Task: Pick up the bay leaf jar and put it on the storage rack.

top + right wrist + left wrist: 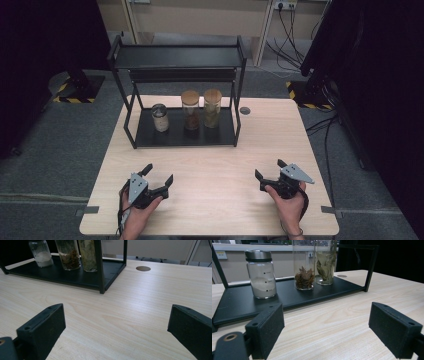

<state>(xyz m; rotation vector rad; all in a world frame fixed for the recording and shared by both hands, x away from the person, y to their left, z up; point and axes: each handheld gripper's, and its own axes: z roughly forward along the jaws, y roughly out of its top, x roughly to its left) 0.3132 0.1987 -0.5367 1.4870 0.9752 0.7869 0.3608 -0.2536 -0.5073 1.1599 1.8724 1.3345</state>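
While the person's two hands are resting at the near edge of the pale wooden table [210,170], each is holding a gripper just above the bare wood. The left gripper [159,176] is sitting toward the near left, its jaws standing wide apart with nothing between them; in the left gripper view its two black pads [265,327] are framing only table surface. The right gripper [270,170] is sitting toward the near right, well apart from the left one, and its jaws are likewise spread wide and gripping nothing. Beyond both grippers, across a stretch of open wood, a black two-tier metal rack [180,57] is standing at the far middle of the table. Three jars are standing upright in a row on its lower shelf: a short glass jar with a metal lid [160,117] at the left, holding a white powder, then a tall cork-lidded jar of brown dried pieces [190,110], and just beside that a tall cork-lidded jar of pale green leaves [212,107]. A small round grommet [244,110] is showing in the tabletop just right of the rack. Farther back, cables are hanging against the wall.
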